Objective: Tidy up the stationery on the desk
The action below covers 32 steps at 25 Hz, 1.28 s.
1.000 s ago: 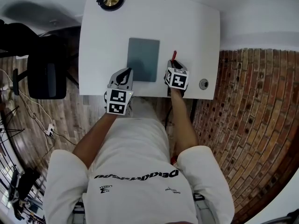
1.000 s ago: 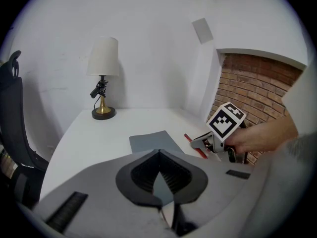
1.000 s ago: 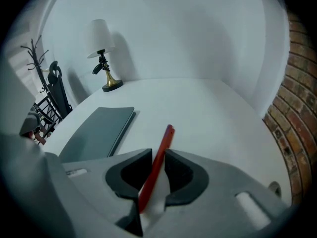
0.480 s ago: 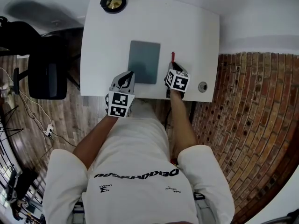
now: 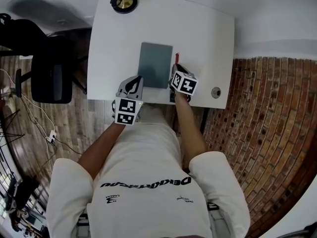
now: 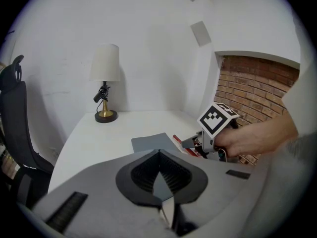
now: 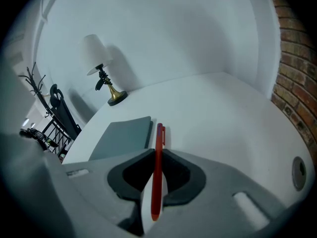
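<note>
Moved: the right gripper (image 5: 177, 69) has shifted left along the near edge with the red pen (image 5: 177, 58). The pen's far end, a clear gap from the grey notebook (image 5: 155, 65) a second ago, now sits just beside the notebook's right edge. The jaws have just been closing, with the pen between them.
Right gripper: clamped on the pen's lower half and tilted down. The pen runs straight out along the jaws, clip end away from the person, which probably keeps it parallel to the notebook's long side.
Left gripper: the left gripper (image 6: 159, 182) has its jaws pressed together on nothing. It waits at the near edge of the surface (image 5: 198, 33), left of the notebook, likely kept clear of the working side.
Pen: held in the jaws, over the surface beside the notebook. I cannot tell whether its far end touches down.
Notebook: lies flat, square to the surface, near the middle and closer to the person.
Edges: both grippers sit at the near edge. A round cable hole (image 5: 216, 91) lies near the right front corner, well apart from the pen.
Open room: wide bare white stretches right of and beyond the notebook. The lamp (image 5: 124, 2) stands in the far left corner, and a chair (image 5: 47, 76) stands off the left side.
Likely next: set the pen on or against the notebook.
</note>
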Motion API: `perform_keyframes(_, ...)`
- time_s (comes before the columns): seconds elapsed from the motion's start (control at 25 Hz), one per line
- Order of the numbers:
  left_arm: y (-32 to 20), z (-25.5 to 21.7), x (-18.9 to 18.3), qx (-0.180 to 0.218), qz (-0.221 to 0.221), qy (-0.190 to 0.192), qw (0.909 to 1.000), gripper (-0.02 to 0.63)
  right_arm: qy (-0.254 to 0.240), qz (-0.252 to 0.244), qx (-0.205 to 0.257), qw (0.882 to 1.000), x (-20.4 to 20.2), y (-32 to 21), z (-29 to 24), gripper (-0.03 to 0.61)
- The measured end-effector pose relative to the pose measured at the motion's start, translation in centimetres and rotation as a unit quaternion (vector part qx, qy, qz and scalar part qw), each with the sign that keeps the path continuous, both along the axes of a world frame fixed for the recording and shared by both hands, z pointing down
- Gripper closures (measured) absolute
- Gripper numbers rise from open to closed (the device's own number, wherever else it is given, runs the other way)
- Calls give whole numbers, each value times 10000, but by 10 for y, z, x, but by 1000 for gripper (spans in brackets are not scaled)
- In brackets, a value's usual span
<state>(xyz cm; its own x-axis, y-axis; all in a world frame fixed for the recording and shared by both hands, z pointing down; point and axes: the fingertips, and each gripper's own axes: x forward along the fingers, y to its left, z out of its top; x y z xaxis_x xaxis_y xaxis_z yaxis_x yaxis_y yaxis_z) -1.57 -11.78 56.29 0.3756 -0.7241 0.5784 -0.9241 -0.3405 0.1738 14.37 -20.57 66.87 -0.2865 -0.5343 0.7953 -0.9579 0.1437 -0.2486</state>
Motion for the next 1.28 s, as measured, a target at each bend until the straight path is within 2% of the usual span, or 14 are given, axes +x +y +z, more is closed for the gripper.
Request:
perform_keyframes(0.56, 7, 4, -7, -66, -73, -32, 9999, 615, -132, 279, -186, 9993, -9, 2, 12, 529)
perform_keyframes(1.0, 15, 4, -12, -75, -115, -54, 9999, 616, -63, 100, -175, 9998, -8, 4, 12, 528)
perform_keyframes(1.28, 19, -3, -15, -12, -112, -18, 9999, 615, -266, 274, 78, 9992, -2, 4, -8, 525)
